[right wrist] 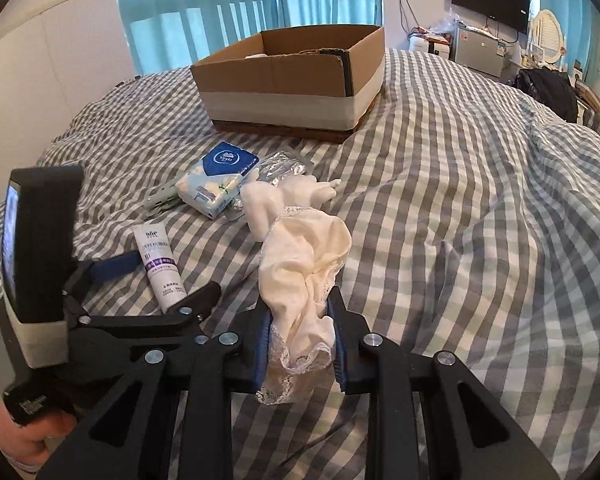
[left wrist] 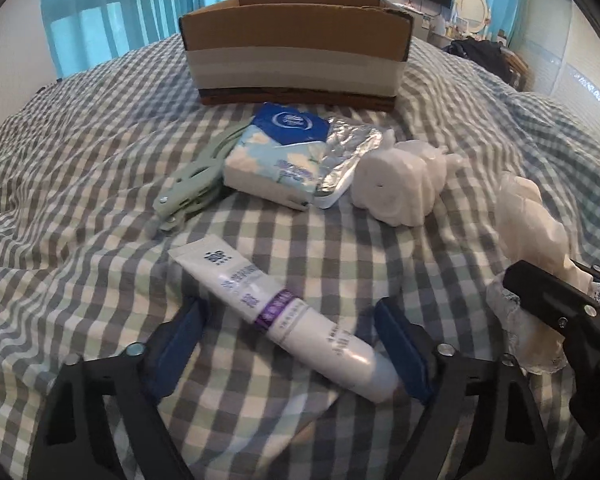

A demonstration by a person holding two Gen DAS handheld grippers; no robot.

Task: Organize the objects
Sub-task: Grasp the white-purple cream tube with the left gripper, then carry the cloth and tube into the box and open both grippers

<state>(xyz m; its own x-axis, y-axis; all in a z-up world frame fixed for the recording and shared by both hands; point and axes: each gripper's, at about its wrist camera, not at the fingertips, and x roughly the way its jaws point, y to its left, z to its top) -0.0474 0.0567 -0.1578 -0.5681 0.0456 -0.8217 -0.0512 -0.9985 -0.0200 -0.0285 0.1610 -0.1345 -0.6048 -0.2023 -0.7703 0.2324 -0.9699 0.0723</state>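
The cardboard box (right wrist: 288, 76) is matt brown corrugated paper, its lower walls wrapped in smooth pale tape. In front of the box, the checked bedcover (right wrist: 460, 240) is soft, creased woven cloth. The tissue pack (left wrist: 278, 152) nearest the box wears glossy printed plastic film, and the foil pouch (left wrist: 346, 152) beside it shines, crinkled and silvery. Further from the box, the tube (left wrist: 284, 312) is smooth, glossy white plastic. The cream cloth (right wrist: 304, 264) is thin, soft fabric with a lace edge, between blue, matt pads (right wrist: 265, 344).

Grey-white checked bedspread (right wrist: 440, 200); teal curtains (right wrist: 220, 8); cream lace-trimmed cloth (right wrist: 304, 264); brown box (right wrist: 276, 68)
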